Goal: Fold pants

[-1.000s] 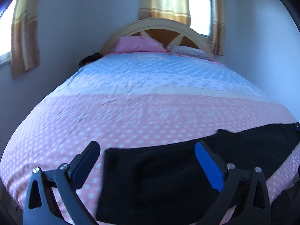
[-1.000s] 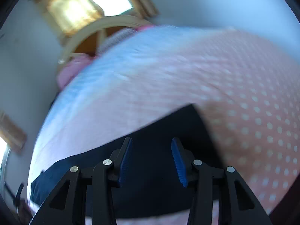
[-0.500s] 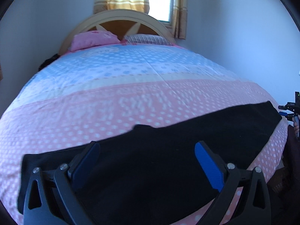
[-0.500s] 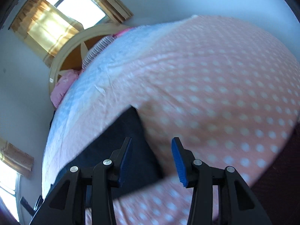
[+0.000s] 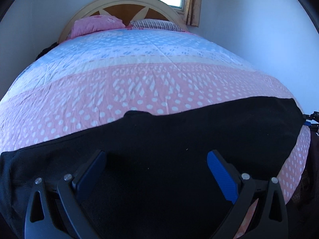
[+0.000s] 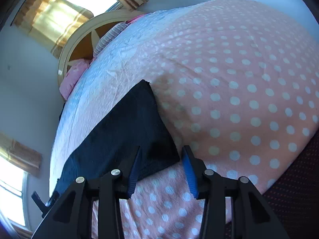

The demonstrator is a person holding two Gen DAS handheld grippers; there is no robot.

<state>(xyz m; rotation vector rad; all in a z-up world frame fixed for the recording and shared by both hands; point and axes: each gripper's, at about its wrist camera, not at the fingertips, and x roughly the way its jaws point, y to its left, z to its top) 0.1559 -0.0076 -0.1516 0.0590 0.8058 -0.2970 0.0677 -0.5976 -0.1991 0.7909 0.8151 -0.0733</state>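
Black pants [image 5: 179, 139] lie flat in a long strip across the near end of the bed, on a pink dotted bedspread [image 5: 139, 91]. My left gripper [image 5: 156, 171] hovers wide open above their middle, with nothing between its blue pads. In the right wrist view the pants [image 6: 123, 123] end in a squared corner at the bed's near edge. My right gripper [image 6: 160, 167] is open just before that corner, its two fingers on either side of it without closing. At the far right of the left wrist view the right gripper [image 5: 311, 119] shows at the pants' end.
The bedspread [image 6: 239, 79] turns blue-white toward the wooden headboard [image 5: 127, 4], where a pink pillow [image 5: 95, 24] and a striped pillow [image 5: 157, 24] lie. Curtained windows stand behind. A dark patterned floor [image 6: 295, 179] lies beyond the bed's right edge.
The left gripper swung right along the pants, from their left end to their middle. The right gripper drew back toward the pants' end corner, which now sits between its fingers.
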